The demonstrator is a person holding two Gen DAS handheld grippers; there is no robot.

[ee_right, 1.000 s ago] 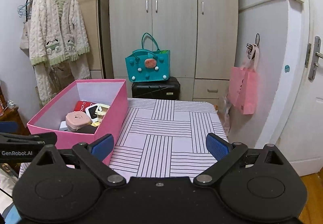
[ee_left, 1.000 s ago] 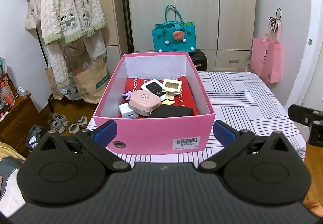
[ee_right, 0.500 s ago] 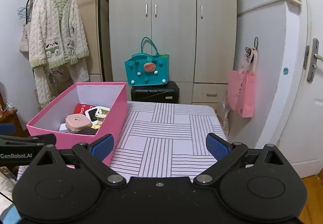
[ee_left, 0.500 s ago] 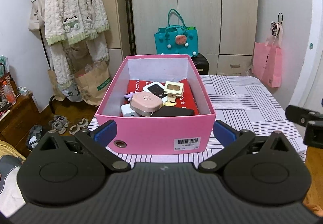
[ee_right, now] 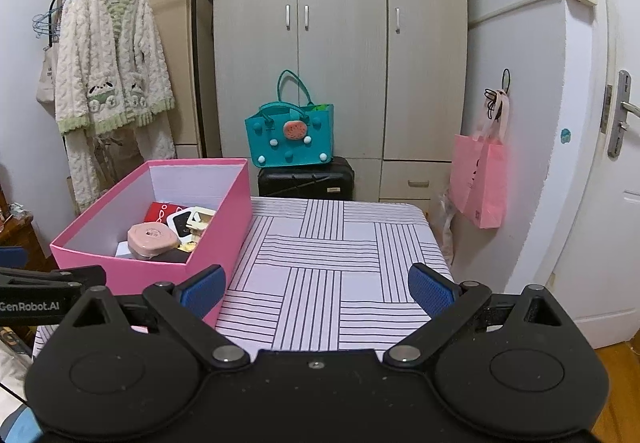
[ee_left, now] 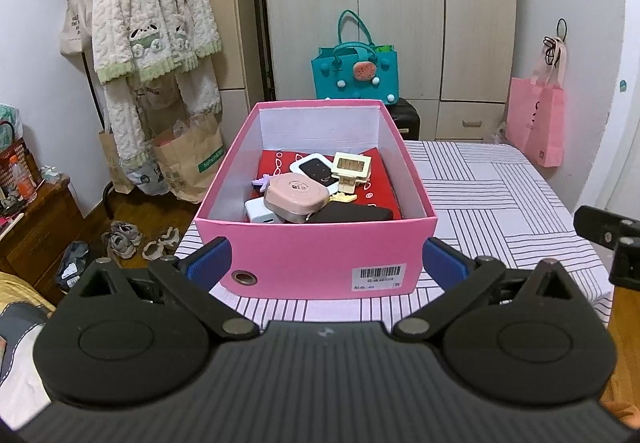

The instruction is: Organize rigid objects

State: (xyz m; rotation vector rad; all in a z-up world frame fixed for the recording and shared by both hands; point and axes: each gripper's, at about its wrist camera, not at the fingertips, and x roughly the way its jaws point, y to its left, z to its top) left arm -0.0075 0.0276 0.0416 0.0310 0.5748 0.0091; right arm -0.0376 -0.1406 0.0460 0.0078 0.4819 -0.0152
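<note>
My left gripper (ee_left: 325,263) is released, its blue fingers (ee_left: 208,258) spread wide with nothing between them. Straight ahead of it, just past the fingertips, a pink box (ee_left: 316,255) sits on the bench (ee_left: 500,203), which is covered in a striped cloth. The box is rectangular, and its long axis runs directly away from my left gripper, with one short end wall facing me. That near wall carries a barcode label (ee_left: 379,277) at its lower right and a metal eyelet (ee_left: 241,277) at its lower left.

The box is open at the top. Inside it, a flat red item (ee_left: 374,187) lies along the floor, its long side following the box's length. On top rest a white device (ee_left: 314,168) with a dark face, a cream clip (ee_left: 350,169), a rounded pink case (ee_left: 294,201), a white charger (ee_left: 258,213) and a dark flat item (ee_left: 352,214) that lies crosswise against the near wall.

My right gripper (ee_right: 316,289) is also released, fingers wide apart and holding nothing. From it, the box (ee_right: 160,271) sits ahead and to the left, its long axis angling away and rightward, its near corner just beside my left fingertip (ee_right: 202,289). Bare striped cloth lies straight ahead. Part of my left gripper's body shows at the far left edge of this view.

Beyond the bench stands a wardrobe (ee_right: 340,43), with a teal bag (ee_right: 290,139) in front of it.
</note>
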